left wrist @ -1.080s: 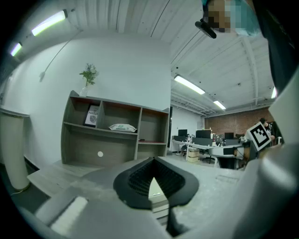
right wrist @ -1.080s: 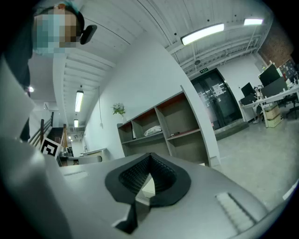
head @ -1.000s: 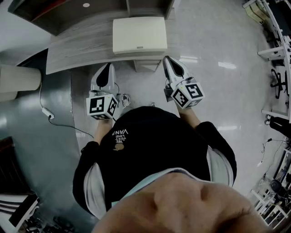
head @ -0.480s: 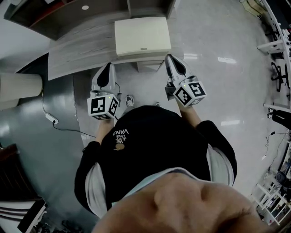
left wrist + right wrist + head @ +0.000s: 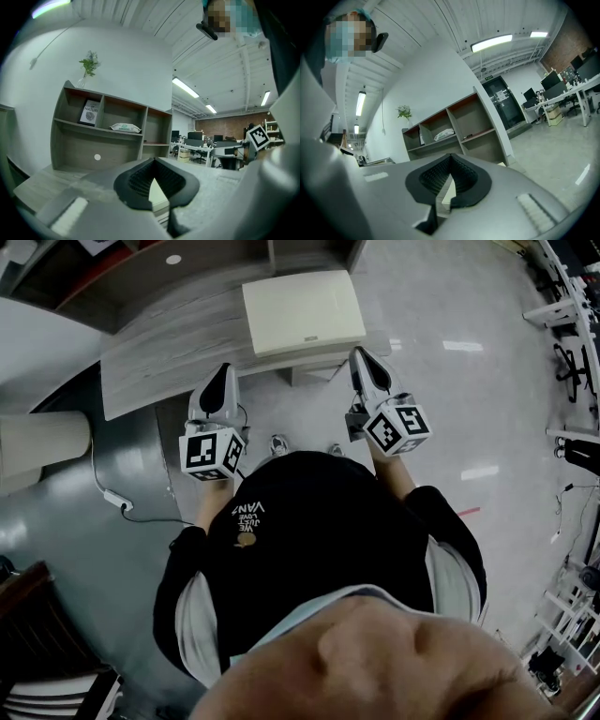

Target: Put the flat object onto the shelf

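Observation:
The flat cream object (image 5: 303, 311) lies on a low grey wooden table (image 5: 159, 367) in front of me. Behind the table stands the open wooden shelf (image 5: 108, 136), which also shows in the right gripper view (image 5: 454, 129). My left gripper (image 5: 222, 373) is shut and empty, its tip over the table's near edge, to the left of the flat object. My right gripper (image 5: 359, 354) is shut and empty too, beside the object's near right corner. Each gripper view shows a strip of the cream object (image 5: 157, 194) (image 5: 448, 192) past the closed jaws.
The shelf holds a book (image 5: 90, 112) and a wipes pack (image 5: 124, 127), with a plant (image 5: 89, 65) on top. A power strip with a cable (image 5: 117, 500) lies on the floor at left. Office desks and chairs (image 5: 572, 352) stand at the right.
Both grippers have moved forward a little toward the table, the right one also drifting right. The table and flat object sit slightly further right in the head view. The jaws stay shut.

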Demonstrator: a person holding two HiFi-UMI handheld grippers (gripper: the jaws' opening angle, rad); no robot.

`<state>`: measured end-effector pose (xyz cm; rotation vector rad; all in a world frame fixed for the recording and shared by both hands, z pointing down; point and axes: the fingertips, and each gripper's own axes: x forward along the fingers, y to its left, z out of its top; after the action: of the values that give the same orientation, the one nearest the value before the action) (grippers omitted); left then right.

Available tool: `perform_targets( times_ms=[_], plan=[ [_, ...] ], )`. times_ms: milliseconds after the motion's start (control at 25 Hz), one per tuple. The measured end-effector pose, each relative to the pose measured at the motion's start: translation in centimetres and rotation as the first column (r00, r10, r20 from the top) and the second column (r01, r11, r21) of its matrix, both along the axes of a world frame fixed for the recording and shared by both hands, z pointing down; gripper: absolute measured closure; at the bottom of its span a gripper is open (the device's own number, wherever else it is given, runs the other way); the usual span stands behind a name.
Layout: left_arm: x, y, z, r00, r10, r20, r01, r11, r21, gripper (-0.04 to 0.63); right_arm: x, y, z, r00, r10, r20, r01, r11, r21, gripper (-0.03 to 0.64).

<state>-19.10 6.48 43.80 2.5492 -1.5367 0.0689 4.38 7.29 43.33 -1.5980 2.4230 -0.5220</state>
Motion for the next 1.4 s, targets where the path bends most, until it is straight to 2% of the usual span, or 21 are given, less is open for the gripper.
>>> perform_targets(
  times_ms=[360, 680, 960, 1400],
  plan=[
    [-2.3, -1.2, 0.5, 0.993, 0.118, -0.003, -0.118, 0.993, -0.009, 0.594, -1.0, 0.9, -0.1, 0.988, 0.155, 0.001, -0.155, 0.988, -0.002, 0.618],
    [-2.2, -2.0, 1.7, 0.988, 0.154, -0.021, -0.154, 0.988, -0.025, 0.595, -0.3, 1.0, 0.6, 0.977, 0.214, -0.017, -0.214, 0.977, -0.018, 0.618],
    [-1.6, -3.5, 2.2, 0.992, 0.127, -0.01, -0.127, 0.991, -0.038, 0.594, 1.2, -1.2, 1.6, 0.979, 0.206, -0.003, -0.206, 0.978, -0.029, 0.618],
    [-0.2, -8.6, 2.4, 1.0, 0.023, 0.003, -0.023, 0.999, -0.049, 0.594, 4.3, -8.1, 2.8, 0.99, 0.138, -0.006, -0.138, 0.989, -0.056, 0.618]
  ],
)
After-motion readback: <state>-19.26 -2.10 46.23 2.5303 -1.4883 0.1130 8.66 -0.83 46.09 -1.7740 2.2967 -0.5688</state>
